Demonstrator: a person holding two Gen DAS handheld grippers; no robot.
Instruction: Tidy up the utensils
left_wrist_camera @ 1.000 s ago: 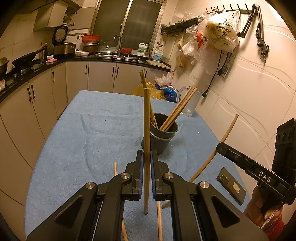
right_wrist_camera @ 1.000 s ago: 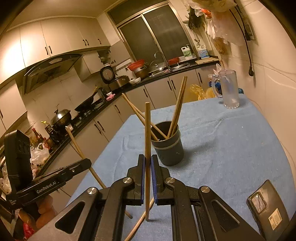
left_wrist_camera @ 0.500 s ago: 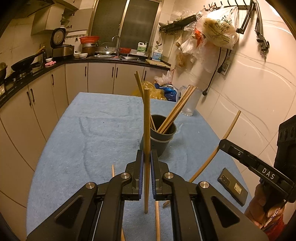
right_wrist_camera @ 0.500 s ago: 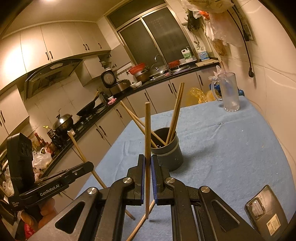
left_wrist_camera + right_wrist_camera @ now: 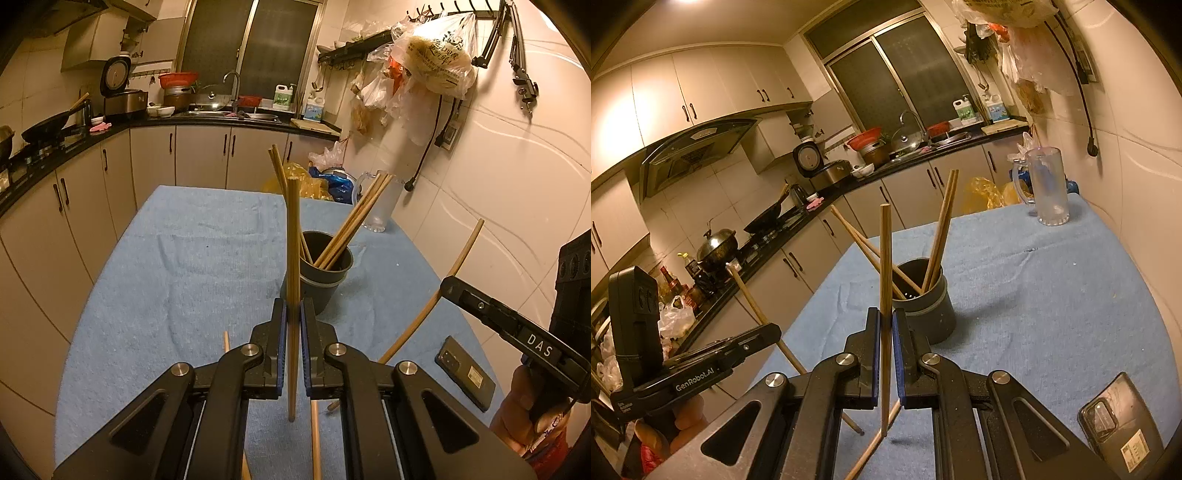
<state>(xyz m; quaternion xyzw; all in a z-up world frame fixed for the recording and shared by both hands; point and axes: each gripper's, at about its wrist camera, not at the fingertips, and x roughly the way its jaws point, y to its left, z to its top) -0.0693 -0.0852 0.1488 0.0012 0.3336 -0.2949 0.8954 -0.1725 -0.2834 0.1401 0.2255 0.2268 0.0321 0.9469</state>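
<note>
A dark grey utensil cup (image 5: 320,284) (image 5: 925,301) stands on the blue-cloth table (image 5: 177,280) and holds several wooden chopsticks (image 5: 351,225). My left gripper (image 5: 292,306) is shut on one upright chopstick (image 5: 293,236), just in front of the cup. My right gripper (image 5: 885,317) is shut on another upright chopstick (image 5: 885,258), also close in front of the cup. Each gripper shows in the other's view with its chopstick. Loose chopsticks (image 5: 315,439) lie on the cloth under the grippers.
A black phone (image 5: 464,373) (image 5: 1119,421) lies near the table's right front edge. A clear glass mug (image 5: 1046,186) stands at the far right corner by the wall. Kitchen counters and cabinets run along the left and back.
Both grippers have risen slightly and drawn a little back from the cup, each still holding its chopstick upright. The cup has not moved.
</note>
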